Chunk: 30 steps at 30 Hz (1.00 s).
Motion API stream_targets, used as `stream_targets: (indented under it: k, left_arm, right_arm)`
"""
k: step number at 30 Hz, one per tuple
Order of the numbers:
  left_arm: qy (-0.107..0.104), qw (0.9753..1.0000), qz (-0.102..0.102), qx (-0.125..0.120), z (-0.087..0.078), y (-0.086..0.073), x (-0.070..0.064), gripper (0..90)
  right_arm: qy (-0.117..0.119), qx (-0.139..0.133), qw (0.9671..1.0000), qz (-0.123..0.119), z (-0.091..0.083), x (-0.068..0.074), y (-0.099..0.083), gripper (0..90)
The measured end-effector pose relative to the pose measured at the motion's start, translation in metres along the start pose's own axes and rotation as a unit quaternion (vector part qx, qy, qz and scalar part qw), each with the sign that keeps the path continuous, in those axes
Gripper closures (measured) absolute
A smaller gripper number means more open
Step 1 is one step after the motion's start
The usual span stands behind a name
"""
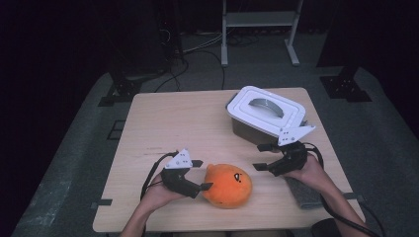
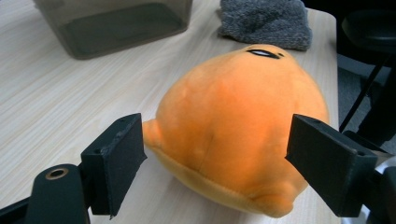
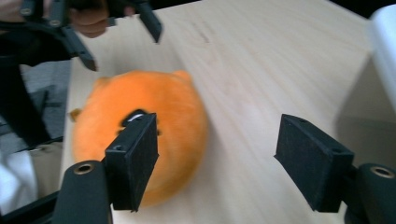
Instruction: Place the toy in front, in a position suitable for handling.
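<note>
An orange plush toy (image 1: 228, 185) with a small dark face lies on the wooden table (image 1: 173, 118) near the front edge. My left gripper (image 1: 201, 174) is open just to its left, jaws spread on either side of the toy's near end without touching it; in the left gripper view the plush toy (image 2: 238, 126) bulges between the two black pads (image 2: 116, 158). My right gripper (image 1: 261, 157) is open to the toy's upper right, close to the lidded box (image 1: 265, 114). In the right gripper view the plush toy (image 3: 163, 116) lies behind the left jaw, with the left gripper (image 3: 123, 42) beyond it.
A grey-brown box with a white handled lid stands at the table's back right. A grey folded cloth (image 1: 302, 191) lies under the right hand near the front right edge. Dark stands and cables (image 1: 197, 49) are on the floor behind.
</note>
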<state>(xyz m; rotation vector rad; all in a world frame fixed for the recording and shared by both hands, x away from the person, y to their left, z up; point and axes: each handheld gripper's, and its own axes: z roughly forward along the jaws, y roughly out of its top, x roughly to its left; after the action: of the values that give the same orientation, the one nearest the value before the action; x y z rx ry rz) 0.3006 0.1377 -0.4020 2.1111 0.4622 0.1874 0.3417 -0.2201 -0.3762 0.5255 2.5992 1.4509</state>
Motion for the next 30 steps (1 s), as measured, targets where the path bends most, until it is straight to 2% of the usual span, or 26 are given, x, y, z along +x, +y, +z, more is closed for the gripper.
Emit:
stream_targets:
  k: [9,14,17,23,30]
  left_arm:
    - [0.029,0.9995,-0.011,-0.005,-0.014,-0.011,0.004,13.2]
    - [0.038,0.9991,-0.018,-0.005,-0.021,-0.019,0.005,12.2]
    - [0.042,0.9990,-0.015,-0.005,-0.024,-0.021,0.005,11.6]
    - [0.042,0.9990,-0.015,-0.007,-0.023,-0.021,0.005,11.6]
    - [0.042,0.9989,-0.020,-0.009,-0.024,-0.022,0.006,11.5]
  right_arm:
    - [-0.045,0.006,0.9989,0.002,-0.019,-0.024,0.015,25.9]
    - [-0.063,0.007,0.9980,0.003,-0.025,-0.037,0.024,25.4]
    - [-0.075,0.008,0.9971,0.003,-0.028,-0.046,0.031,25.2]
    - [-0.086,0.006,0.9963,0.000,-0.028,-0.055,0.043,25.2]
    - [-0.087,0.003,0.9962,0.004,-0.026,-0.064,0.050,25.1]
